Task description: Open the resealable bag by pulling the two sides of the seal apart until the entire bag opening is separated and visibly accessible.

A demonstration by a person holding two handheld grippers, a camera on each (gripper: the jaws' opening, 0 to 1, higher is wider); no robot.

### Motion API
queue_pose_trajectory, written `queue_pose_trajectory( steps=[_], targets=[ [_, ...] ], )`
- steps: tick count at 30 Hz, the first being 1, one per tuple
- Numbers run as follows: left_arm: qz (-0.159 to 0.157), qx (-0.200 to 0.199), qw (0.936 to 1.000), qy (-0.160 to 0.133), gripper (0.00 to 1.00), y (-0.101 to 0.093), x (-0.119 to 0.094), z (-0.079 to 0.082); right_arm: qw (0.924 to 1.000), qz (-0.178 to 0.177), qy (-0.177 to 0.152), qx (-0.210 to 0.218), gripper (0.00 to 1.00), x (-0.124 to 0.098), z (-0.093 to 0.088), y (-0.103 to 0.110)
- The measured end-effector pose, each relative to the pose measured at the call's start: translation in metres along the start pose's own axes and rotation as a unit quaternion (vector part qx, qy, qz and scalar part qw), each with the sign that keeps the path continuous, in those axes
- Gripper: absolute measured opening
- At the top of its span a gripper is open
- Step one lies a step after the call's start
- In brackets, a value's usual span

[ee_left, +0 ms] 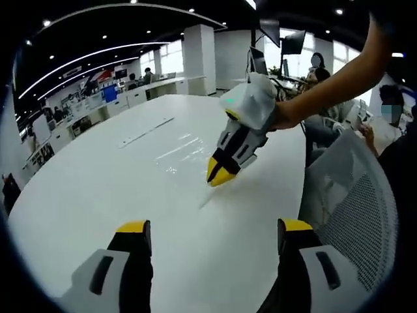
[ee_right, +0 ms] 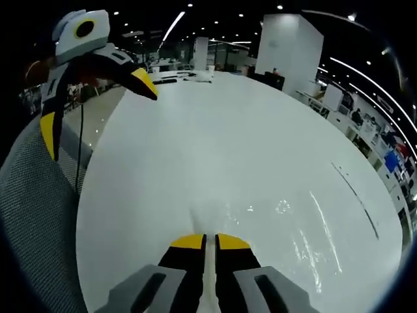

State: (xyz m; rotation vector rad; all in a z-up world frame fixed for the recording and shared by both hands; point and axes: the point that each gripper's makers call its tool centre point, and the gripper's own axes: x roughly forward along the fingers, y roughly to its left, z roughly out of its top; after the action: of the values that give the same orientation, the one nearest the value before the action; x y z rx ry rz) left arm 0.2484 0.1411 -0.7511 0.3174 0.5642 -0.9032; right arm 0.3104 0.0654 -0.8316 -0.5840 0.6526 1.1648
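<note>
- The table (ee_left: pixel 98 215) is the largest thing here, a broad white top; a mesh chair (ee_left: pixel 355 202) stands at its edge, and an open office with desks and people lies beyond.
- The bag (ee_left: pixel 186 151) lies flat on the table, clear plastic shown mostly by its glare. In the right gripper view it spreads ahead and to the right of the jaws (ee_right: pixel 313 228), with a thin dark line, likely the seal strip, running along its far side.
- The right gripper (ee_left: pixel 220 172) has its yellow tips pressed together at the near edge of the bag; in its own view (ee_right: pixel 208 242) a pale sliver shows between the closed jaws, so it appears clamped on the film, though I cannot tell how much of it.
- The left gripper (ee_left: pixel 215 228) hangs above the table with its jaws wide apart and nothing between them, well short of the bag; it also comes into the right gripper view (ee_right: pixel 98 98), gaping.
- Handling, as a judgement: the bag looks very light, limp and slick, so it will slide or lift whole rather than resist. Each side of the mouth wants its own pinch, close under the seal, with the pull running outward and worked along the strip.
</note>
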Motion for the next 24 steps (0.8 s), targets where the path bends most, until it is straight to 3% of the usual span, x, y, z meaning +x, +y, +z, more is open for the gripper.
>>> queue_pose_trajectory(
  steps=[8,24],
  targets=[
    [-0.001,0.032,0.9994,-0.013,0.69,-0.001,0.008,0.014,0.9997,0.022,-0.003,-0.007,0.01,-0.011,0.004,0.023],
    [0.002,0.048,0.9988,0.009,0.63,-0.010,0.011,0.003,0.9976,0.061,-0.012,-0.029,0.01,-0.028,0.027,0.067]
  ],
)
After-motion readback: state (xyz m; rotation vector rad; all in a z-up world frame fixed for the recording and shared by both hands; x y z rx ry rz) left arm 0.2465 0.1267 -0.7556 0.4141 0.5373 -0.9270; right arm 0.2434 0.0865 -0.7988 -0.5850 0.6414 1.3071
